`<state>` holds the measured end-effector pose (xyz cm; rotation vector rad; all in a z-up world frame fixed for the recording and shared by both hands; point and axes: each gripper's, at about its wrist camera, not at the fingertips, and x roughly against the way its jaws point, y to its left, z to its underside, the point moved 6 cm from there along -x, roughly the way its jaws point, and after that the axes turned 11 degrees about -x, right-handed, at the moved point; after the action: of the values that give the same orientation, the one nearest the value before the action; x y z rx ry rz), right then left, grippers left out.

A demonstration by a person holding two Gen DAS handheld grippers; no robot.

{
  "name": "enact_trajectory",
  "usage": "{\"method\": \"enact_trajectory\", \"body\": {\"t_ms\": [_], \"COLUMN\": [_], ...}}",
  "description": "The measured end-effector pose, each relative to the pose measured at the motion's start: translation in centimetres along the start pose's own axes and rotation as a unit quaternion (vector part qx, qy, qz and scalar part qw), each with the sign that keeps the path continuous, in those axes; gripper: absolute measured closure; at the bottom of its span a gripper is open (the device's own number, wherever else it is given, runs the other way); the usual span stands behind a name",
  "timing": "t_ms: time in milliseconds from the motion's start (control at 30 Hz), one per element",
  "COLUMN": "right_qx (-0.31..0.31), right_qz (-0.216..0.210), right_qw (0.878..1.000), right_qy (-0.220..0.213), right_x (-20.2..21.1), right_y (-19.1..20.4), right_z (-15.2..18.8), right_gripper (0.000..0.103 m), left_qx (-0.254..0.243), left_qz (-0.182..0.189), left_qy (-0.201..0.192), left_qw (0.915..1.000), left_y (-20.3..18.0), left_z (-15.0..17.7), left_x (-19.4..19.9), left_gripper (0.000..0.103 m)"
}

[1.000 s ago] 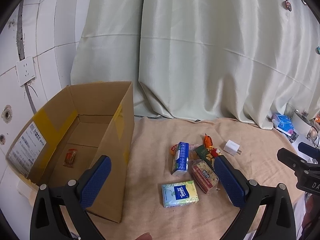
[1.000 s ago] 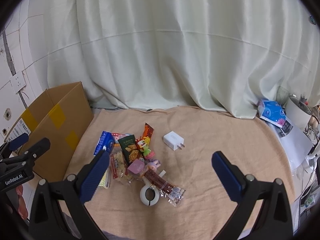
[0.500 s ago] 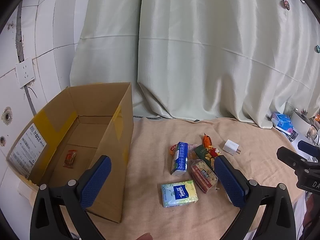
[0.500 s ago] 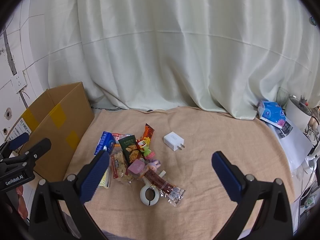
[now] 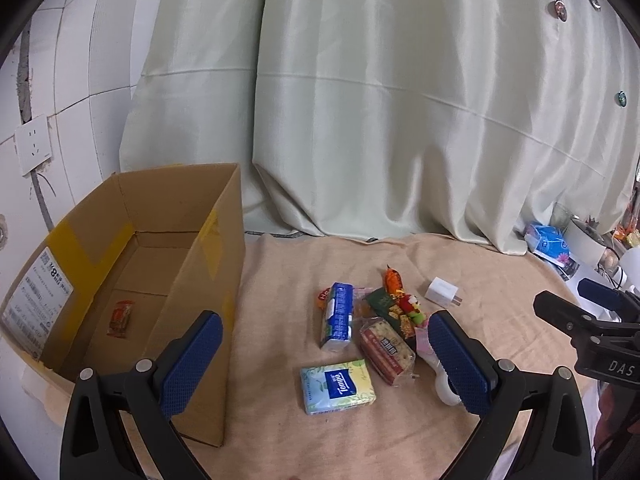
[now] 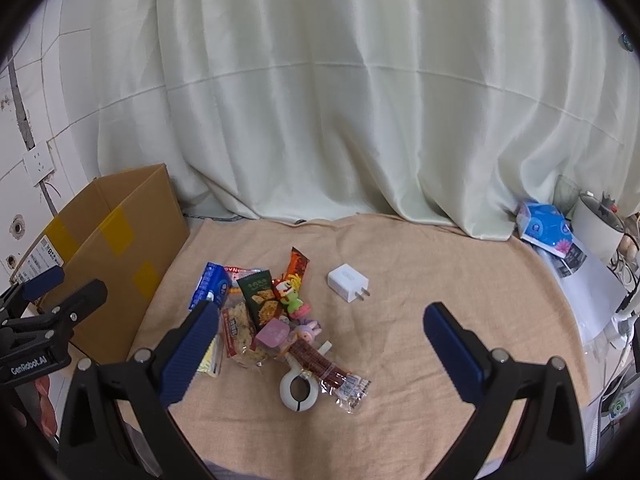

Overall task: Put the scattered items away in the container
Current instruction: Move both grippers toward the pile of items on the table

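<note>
An open cardboard box (image 5: 208, 264) stands at the left with one small red snack packet (image 5: 120, 318) on its floor; it also shows in the right wrist view (image 6: 120, 248). Scattered on the tan cloth lie a Tempo tissue pack (image 5: 337, 386), a blue tissue pack (image 5: 338, 316), a cracker packet (image 5: 386, 350), a white charger (image 6: 347, 282), a white ring (image 6: 299, 390), a sausage stick packet (image 6: 324, 368) and small toys (image 6: 292, 300). My left gripper (image 5: 324, 356) is open and empty above the cloth by the box. My right gripper (image 6: 320, 344) is open and empty above the pile.
A pale curtain (image 6: 340, 100) hangs behind the cloth-covered table (image 6: 440, 264). A blue tissue bag (image 6: 546, 228) and a white pot (image 6: 598, 232) stand at the far right. A tiled wall with a socket (image 5: 34, 150) is at the left.
Both views shifted very slightly; both grippers stay open and empty, and the items have not moved.
</note>
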<state>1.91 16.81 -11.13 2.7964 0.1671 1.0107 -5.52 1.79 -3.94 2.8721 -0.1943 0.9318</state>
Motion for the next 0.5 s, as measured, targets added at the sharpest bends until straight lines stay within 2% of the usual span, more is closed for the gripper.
{"method": "enact_trajectory", "body": {"t_ms": [100,133,167,267,500], "right_qx": [-0.001,0.0,0.001,0.003,0.014], "right_qz": [0.001,0.003,0.002,0.001,0.016], "right_qw": [1.0,1.0,1.0,1.0,1.0], "right_qy": [-0.001,-0.002,-0.001,-0.005,-0.006], "right_x": [-0.1,-0.2,-0.3,-0.4,-1.3], "right_y": [-0.2,-0.3,-0.4,-0.6,-1.5], "right_z": [0.0,0.0,0.1,0.1,0.3], "right_gripper": [0.0,0.0,0.0,0.0,0.0], "left_qx": [-0.001,0.012,0.015,0.023,0.005], "left_qz": [-0.012,-0.039,-0.043,-0.03,-0.056], "left_qy": [0.006,0.011,0.013,0.021,0.042], "left_qw": [0.9999,0.9991,0.9989,0.9991,0.9975], "left_y": [-0.3,0.0,0.1,-0.1,-0.9], "left_z": [0.0,0.1,0.2,0.4,1.0], "left_x": [-0.5,-0.7,-0.9,-1.9,-5.3], "left_gripper": [0.0,0.0,0.0,0.0,0.0]}}
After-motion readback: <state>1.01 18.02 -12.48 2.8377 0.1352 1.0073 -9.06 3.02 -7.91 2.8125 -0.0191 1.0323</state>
